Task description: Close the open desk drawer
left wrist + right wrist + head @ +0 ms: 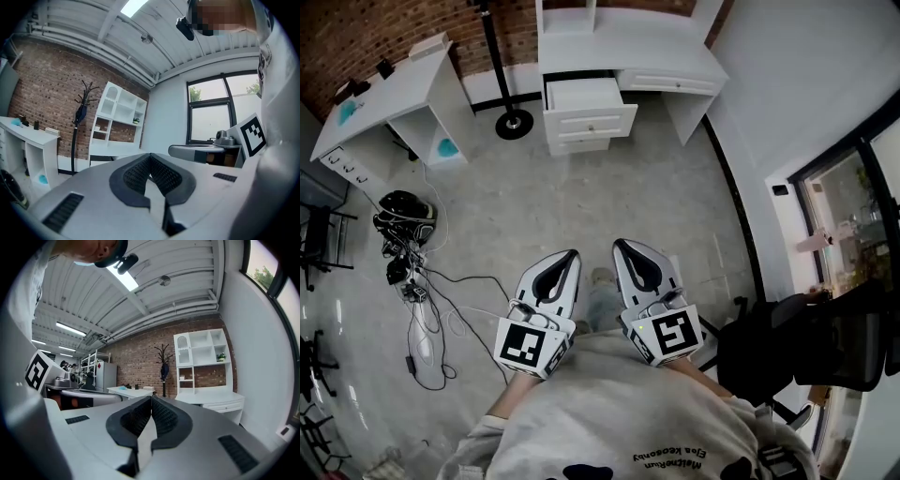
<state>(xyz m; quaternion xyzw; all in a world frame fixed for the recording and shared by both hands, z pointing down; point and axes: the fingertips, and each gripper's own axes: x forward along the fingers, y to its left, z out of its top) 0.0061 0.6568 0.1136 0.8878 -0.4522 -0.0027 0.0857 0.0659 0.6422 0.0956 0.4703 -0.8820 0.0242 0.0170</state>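
Observation:
Across the floor, the white desk point(623, 45) stands against the brick wall. The top drawer point(584, 96) of its drawer stack is pulled out, with its front panel point(591, 121) facing me. My left gripper point(573, 254) and right gripper point(618, 245) are held side by side close to the person's body, pointing level toward the desk and far short of it. Both have their jaws shut with nothing between them. The left gripper point(150, 156) view shows the desk's white shelf unit point(118, 112). The right gripper point(151, 399) view shows the desk point(213, 398) beyond the tips.
A second white desk point(384, 108) stands at the left, with a black coat stand point(512, 120) between the two desks. A black bag point(405, 210) and loose cables point(427, 319) lie on the floor at left. A black office chair point(806, 347) is near right, beside glass doors.

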